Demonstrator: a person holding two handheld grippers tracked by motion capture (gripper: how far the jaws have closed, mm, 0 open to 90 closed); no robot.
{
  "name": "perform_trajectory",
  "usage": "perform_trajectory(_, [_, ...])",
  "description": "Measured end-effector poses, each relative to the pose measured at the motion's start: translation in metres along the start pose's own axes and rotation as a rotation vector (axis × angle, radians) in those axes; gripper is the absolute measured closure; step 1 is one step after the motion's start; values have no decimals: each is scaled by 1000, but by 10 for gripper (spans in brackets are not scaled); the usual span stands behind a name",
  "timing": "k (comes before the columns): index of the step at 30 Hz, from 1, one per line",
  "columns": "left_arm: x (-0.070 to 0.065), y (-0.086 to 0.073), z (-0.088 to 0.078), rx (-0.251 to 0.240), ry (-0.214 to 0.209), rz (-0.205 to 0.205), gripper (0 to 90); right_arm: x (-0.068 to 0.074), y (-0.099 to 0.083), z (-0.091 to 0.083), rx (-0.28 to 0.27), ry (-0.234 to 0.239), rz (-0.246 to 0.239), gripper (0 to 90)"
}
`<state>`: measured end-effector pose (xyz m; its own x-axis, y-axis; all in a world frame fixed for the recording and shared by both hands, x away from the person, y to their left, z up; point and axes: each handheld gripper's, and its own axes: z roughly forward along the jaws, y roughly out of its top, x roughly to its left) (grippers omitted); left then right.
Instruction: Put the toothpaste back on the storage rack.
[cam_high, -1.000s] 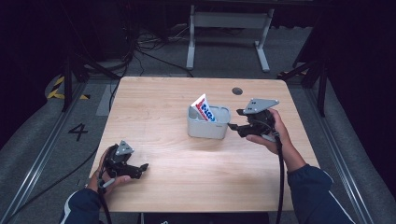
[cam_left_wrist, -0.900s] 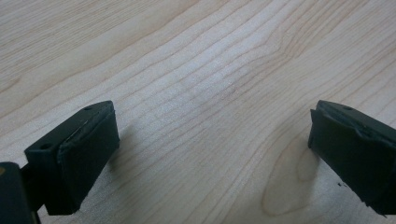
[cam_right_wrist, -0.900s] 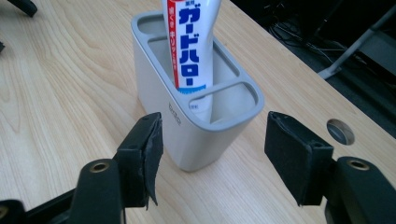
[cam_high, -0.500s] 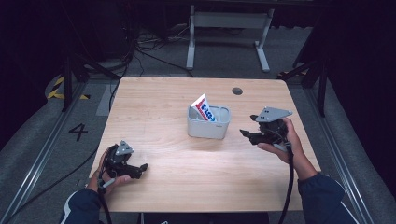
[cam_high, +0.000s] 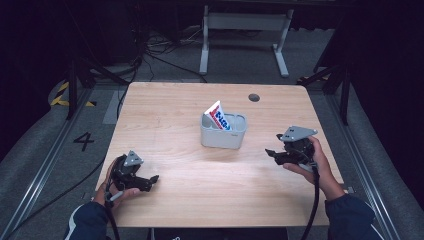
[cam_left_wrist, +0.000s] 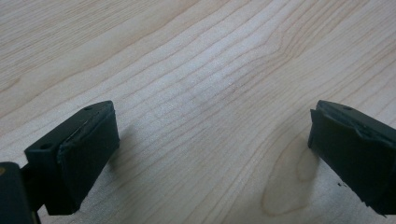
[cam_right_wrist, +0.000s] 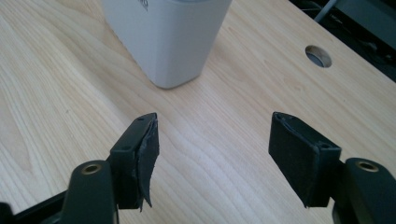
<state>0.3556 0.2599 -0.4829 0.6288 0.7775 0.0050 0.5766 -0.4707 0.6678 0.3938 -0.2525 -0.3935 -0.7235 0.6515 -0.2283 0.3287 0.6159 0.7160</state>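
Dark studio floor w/ cables and rails around a pale wood bench. Mid-bench stands a small grey bin, upright, and a white packet w/ red-blue print leans in its left end, top corner poking above the rim.

Handling, judged by looks: the packet is prob. light, thin and a bit crinkly, likely slick film; it would flex if pinched hard. Best hold seems the free upper corner or top edge, pinched across the flat faces, then lifted straight up so it clears the rim. The bin looks like stiff plastic, light, smooth-walled, so it may slide or tip if nudged from the side; one wall at the rim would be the place to pinch it.

Right gripper sits right of the bin, apart from it, jaws spread w/ nothing between them; the right gripper view has the bin's wall just ahead over bare wood. Left gripper rests near the front-left of the bench, well apart from the bin, jaws spread wide, empty.

Vs a sec ago: the right gripper was up beside the bin's right end; now it's drawn back toward the person and lower, and its jaws have just been opening, nothing in them. Left gripper, bin and packet unchanged.
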Motion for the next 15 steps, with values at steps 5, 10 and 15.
perform_trajectory(5, [0, 0, 0, 1, -1, -2, 23, -2, -20, 1, 11, 5, 21, 336])
perform_trajectory(10, [0, 0, 0, 3, -1, -5, 23, -3, -40, 0, 28, 8, 58, 334])
perform_trajectory(15, [0, 0, 0, 0, 2, 1, 23, -4, -59, -1, 43, 13, 77, 328])
